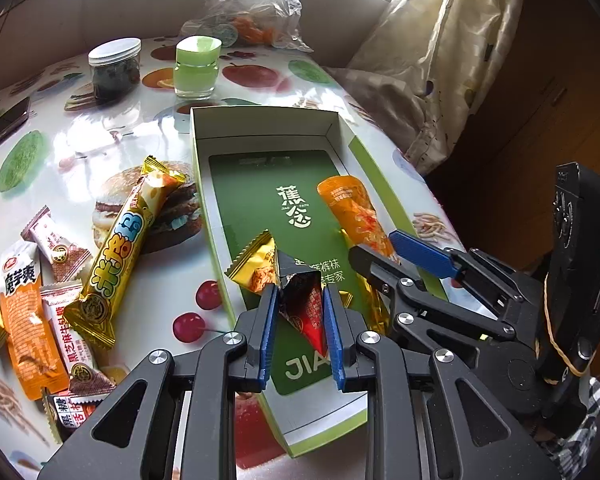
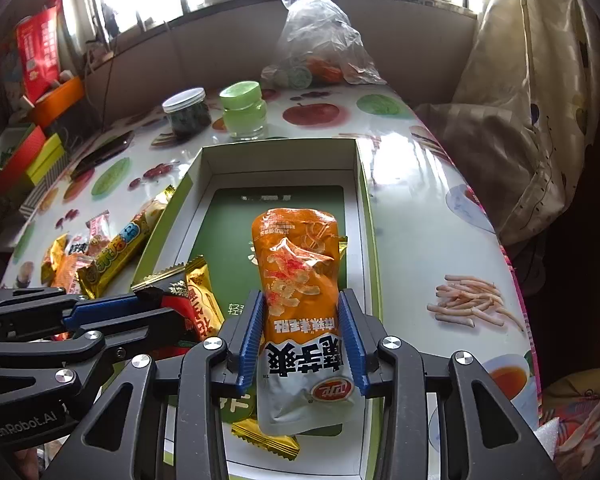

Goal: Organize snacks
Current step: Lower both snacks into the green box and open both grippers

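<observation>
left gripper (image 1: 300, 320) up close, pads clamped on a small red-and-black packet (image 1: 302, 300), holding it just over the near end of the box (image 1: 260, 124). beside it a gold packet (image 1: 254, 264) already lies on the green liner. over to the right gripper (image 2: 303, 340): an orange pouch (image 2: 300, 280) sits between its blue pads, but there's a sliver of daylight on both sides, so the jaws read as let go, and the pouch seems to rest on the box floor over another gold wrapper (image 2: 266, 438). so both hands are at the drop-off step, loading snacks into the box.

further out, on the fruit-print table (image 1: 148, 276) left of the box, the pile waits: a long yellow bar (image 1: 120, 252), an orange pack (image 1: 28, 320), a few pink-and-white packets (image 1: 58, 244). jars and a plastic bag stand at the far end.

next, i'd say: left jaws ease apart to drop the red packet, right lifts clear without snagging the pouch, then back to the pile.
</observation>
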`<action>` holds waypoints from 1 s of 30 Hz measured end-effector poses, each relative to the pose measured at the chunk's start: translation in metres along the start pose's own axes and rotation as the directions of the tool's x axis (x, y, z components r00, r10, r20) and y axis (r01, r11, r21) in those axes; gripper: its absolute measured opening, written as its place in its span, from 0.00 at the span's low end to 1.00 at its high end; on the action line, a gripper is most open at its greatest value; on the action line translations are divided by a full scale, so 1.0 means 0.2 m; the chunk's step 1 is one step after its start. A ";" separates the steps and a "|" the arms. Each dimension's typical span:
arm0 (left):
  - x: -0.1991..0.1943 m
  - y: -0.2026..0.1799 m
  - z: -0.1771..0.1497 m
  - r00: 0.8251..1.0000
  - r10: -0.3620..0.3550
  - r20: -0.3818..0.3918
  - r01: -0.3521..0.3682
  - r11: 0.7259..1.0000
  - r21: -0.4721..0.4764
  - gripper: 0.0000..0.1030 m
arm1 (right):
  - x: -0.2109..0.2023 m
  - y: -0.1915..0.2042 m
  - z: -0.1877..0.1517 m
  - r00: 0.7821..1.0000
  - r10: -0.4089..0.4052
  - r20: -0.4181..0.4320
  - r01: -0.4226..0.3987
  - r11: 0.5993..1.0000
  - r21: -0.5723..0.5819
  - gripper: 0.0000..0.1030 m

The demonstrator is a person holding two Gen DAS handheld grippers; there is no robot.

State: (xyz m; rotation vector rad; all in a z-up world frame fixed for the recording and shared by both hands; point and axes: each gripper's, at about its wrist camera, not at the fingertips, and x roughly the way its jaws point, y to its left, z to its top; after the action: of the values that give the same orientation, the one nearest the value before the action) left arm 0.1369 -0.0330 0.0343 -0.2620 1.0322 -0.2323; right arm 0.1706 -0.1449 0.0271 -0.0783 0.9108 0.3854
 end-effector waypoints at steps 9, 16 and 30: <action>0.01 0.01 0.01 1.000 0.007 -0.006 -0.007 1.000 0.000 0.27 | 0.00 0.00 0.00 1.000 0.001 -0.008 -0.001 1.000 0.005 0.38; 0.00 0.03 0.01 1.000 0.000 0.002 0.000 1.000 -0.016 0.37 | -0.03 0.01 0.00 1.000 -0.008 -0.001 0.008 1.000 0.004 0.39; -0.14 0.05 -0.02 0.998 -0.034 0.060 0.036 0.999 -0.030 0.47 | -0.10 -0.01 0.00 0.999 -0.014 0.031 0.012 0.998 0.059 0.46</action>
State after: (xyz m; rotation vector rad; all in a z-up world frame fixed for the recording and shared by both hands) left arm 0.1195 -0.0145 0.0522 -0.3138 0.9734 -0.2387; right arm 0.1600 -0.1528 0.0422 -0.0236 0.8894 0.3464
